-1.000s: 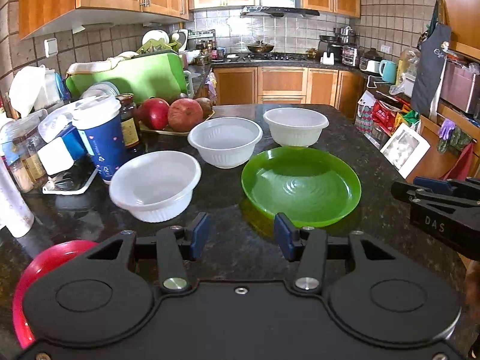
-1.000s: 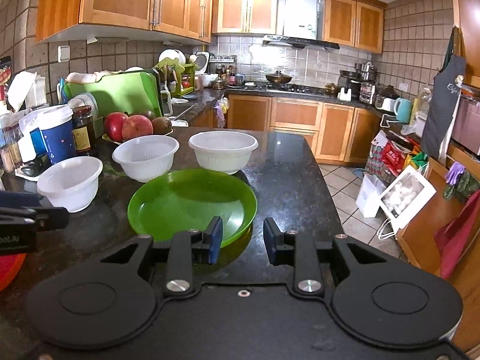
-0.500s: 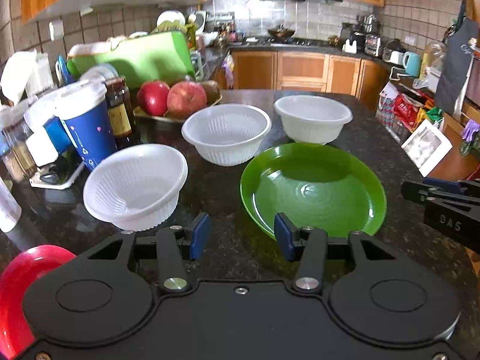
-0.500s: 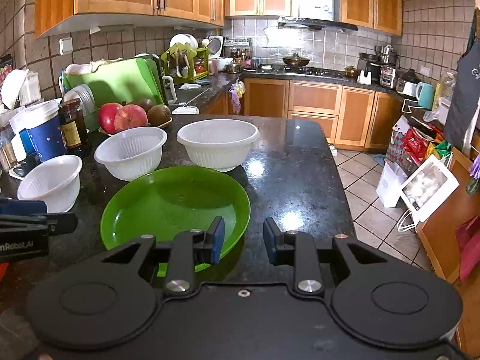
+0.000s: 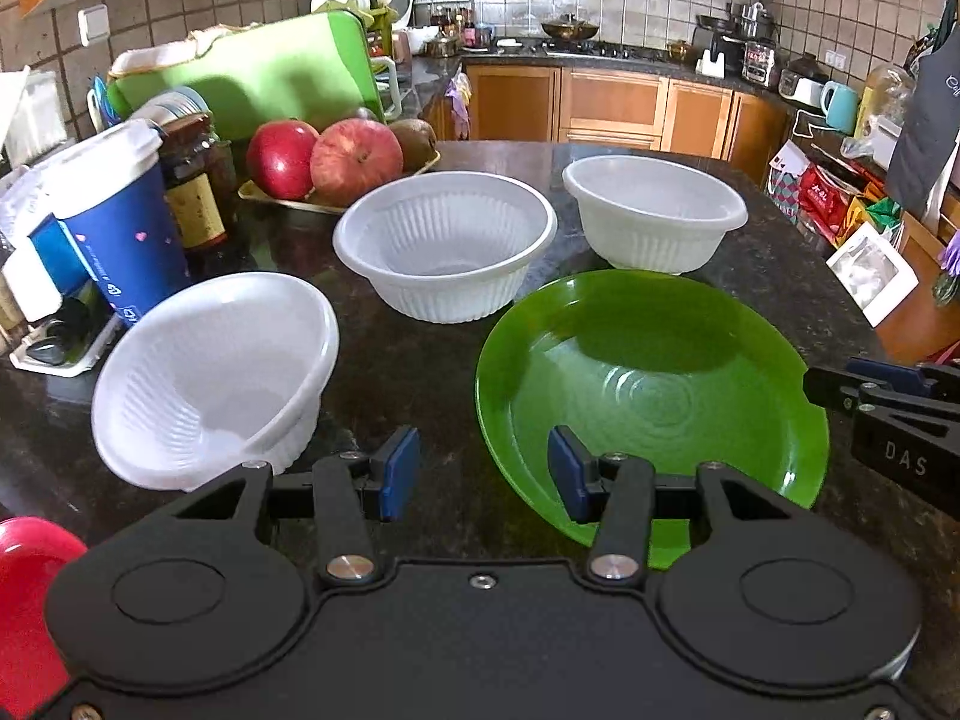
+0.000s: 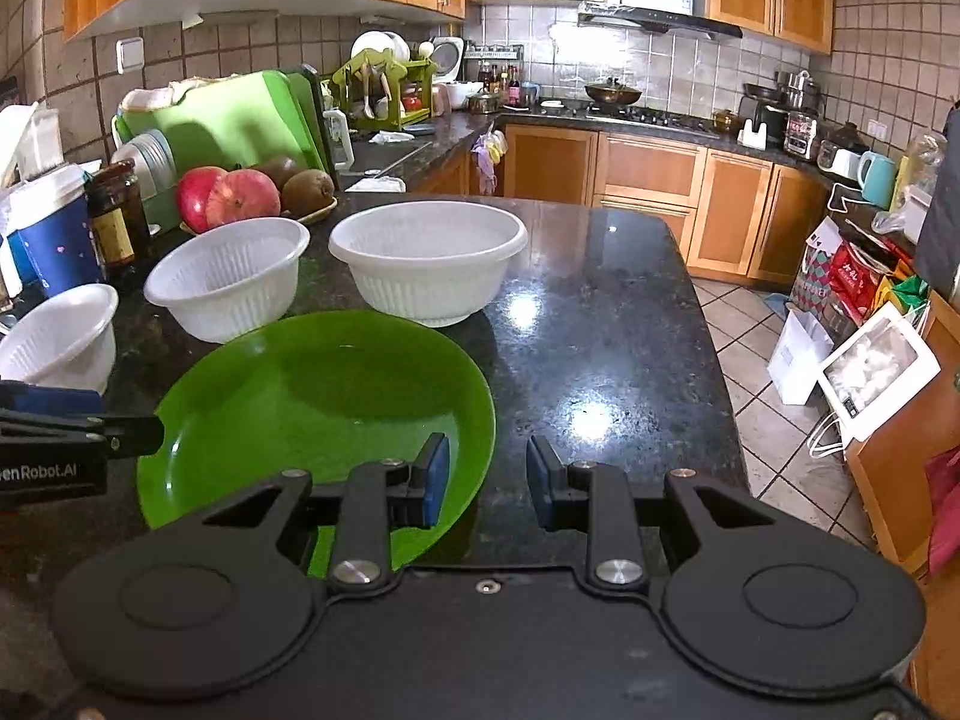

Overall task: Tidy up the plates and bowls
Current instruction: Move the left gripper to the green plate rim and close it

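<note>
While both tools hang over the dark granite counter [image 6: 600, 312], I read my left gripper [image 5: 483, 471] as standing moderately wide, its blue pads [image 5: 399, 471] apart with nothing between them. My right gripper [image 6: 487, 480] is set narrower, pads parted and likewise empty.

From the left wrist, the green plate [image 5: 654, 384] lies at about one o'clock of the jaws, its near rim passing under the right-hand pad. A tilted white bowl [image 5: 210, 372] sits at ten o'clock, leaning toward the camera. A ribbed white bowl [image 5: 444, 246] stands at twelve o'clock, and a third white bowl [image 5: 654, 213] at one o'clock, beyond the plate. Only this view gives a red plate [image 5: 27, 600] at eight o'clock, cut off by the frame edge and the tool body. The right gripper's tip enters at three o'clock, just off the plate's rim.

From the right wrist, the same green plate [image 6: 318, 408] falls at ten o'clock, its edge under the left-hand pad. Only here do I see the bare polished counter stretching to twelve and one o'clock, and the tiled floor [image 6: 774, 420] at three o'clock.

Behind the bowls: a blue cup [image 5: 120, 228], a dark jar [image 5: 192, 180] and a dish of apples [image 5: 354, 159] at eleven o'clock.
</note>
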Available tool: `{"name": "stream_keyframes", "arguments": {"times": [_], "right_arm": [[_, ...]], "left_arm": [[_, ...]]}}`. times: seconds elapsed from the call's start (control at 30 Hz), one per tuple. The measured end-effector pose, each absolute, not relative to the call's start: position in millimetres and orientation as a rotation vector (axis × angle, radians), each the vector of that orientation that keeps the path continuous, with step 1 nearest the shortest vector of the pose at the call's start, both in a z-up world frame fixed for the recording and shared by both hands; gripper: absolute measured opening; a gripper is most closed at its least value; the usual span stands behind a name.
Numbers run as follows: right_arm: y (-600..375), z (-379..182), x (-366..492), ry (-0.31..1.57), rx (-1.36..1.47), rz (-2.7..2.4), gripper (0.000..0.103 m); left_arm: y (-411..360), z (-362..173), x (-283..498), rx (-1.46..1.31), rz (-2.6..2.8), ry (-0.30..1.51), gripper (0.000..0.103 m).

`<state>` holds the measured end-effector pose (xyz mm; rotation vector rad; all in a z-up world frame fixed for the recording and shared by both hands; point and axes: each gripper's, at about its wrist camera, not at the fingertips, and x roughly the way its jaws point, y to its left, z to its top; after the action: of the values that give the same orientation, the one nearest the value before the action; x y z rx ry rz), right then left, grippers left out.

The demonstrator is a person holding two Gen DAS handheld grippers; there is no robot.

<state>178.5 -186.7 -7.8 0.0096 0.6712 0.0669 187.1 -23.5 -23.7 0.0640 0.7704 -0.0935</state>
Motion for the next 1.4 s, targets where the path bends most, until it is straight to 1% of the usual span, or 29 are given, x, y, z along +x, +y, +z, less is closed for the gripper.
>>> {"name": "stream_keyframes", "arguments": {"times": [0.27,0.4,0.43,0.53,0.63,0.73,1.4], "right_arm": [[-188.7,-17.7,195.4,0.68,0.028,0.08,0.028],[-188.0,-19.9,202.8,0.69,0.032,0.092,0.025],[-187.7,-20.5,204.7,0.694,0.034,0.094,0.024],[-188.7,-23.0,207.7,0.714,0.047,0.099,0.017],[-191.5,-26.2,210.6,0.729,0.07,0.094,0.016],[-194.8,-26.4,211.2,0.73,0.091,0.095,0.016],[-187.3,-29.1,210.0,0.703,0.037,0.085,0.016]], "left_arm": [[-25.3,-29.6,201.8,0.07,-0.082,0.791,0.055],[-27.5,-30.7,205.7,0.071,-0.08,0.801,0.052],[-27.3,-30.9,207.4,0.073,-0.081,0.804,0.051],[-29.1,-31.5,209.8,0.079,-0.084,0.811,0.046],[-30.3,-32.5,212.8,0.081,-0.086,0.816,0.043],[-31.5,-34.4,215.5,0.081,-0.092,0.832,0.035],[-33.4,-36.1,216.2,0.091,-0.091,0.817,0.035]]}}
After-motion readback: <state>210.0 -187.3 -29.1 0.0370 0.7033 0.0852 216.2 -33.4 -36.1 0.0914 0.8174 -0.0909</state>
